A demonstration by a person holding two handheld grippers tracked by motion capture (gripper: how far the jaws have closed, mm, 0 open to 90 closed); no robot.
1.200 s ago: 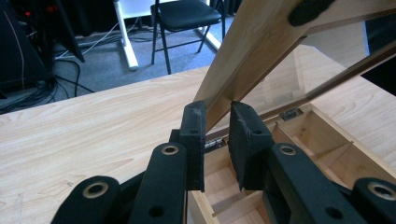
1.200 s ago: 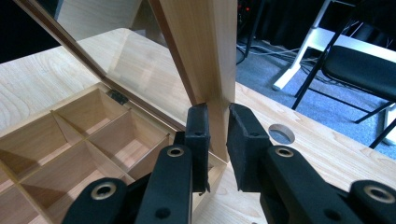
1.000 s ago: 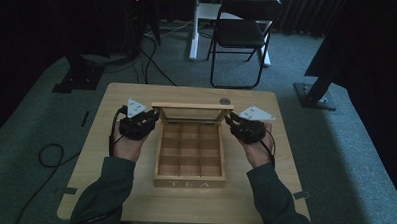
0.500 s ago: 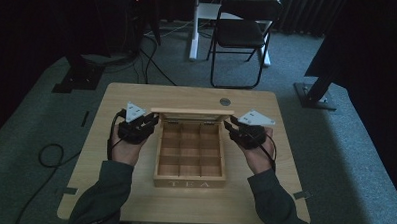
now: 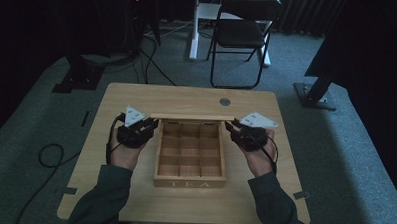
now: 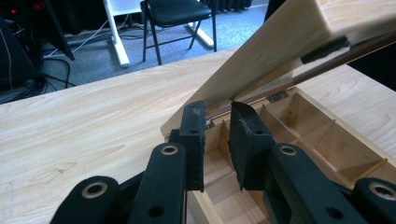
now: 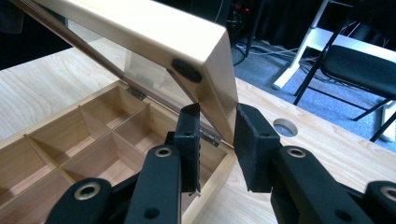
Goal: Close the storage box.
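A wooden tea box (image 5: pixel 189 183) marked TEA sits mid-table with its bare compartments showing. Its glass-paned lid (image 5: pixel 192 117) stands raised on the back hinges and shows as a thin strip from above. My left gripper (image 5: pixel 153 123) is at the lid's left side edge and my right gripper (image 5: pixel 229 125) at its right side edge. In the left gripper view the lid (image 6: pixel 289 42) slants over the box, its side frame pinched between the tips of the gripper (image 6: pixel 217 109). In the right gripper view the gripper (image 7: pixel 217 112) likewise clamps the lid (image 7: pixel 154 28).
The wooden table (image 5: pixel 137 100) has a round grey grommet (image 5: pixel 225 101) behind the box. A black folding chair (image 5: pixel 242 33) and a white post stand beyond the far edge. Cables lie on the floor at the left (image 5: pixel 50 154), and a dark stand base (image 5: pixel 314 93) is at the right.
Both hands have drawn back toward the person, and the lid's top edge has come with them, tilting further over the box.
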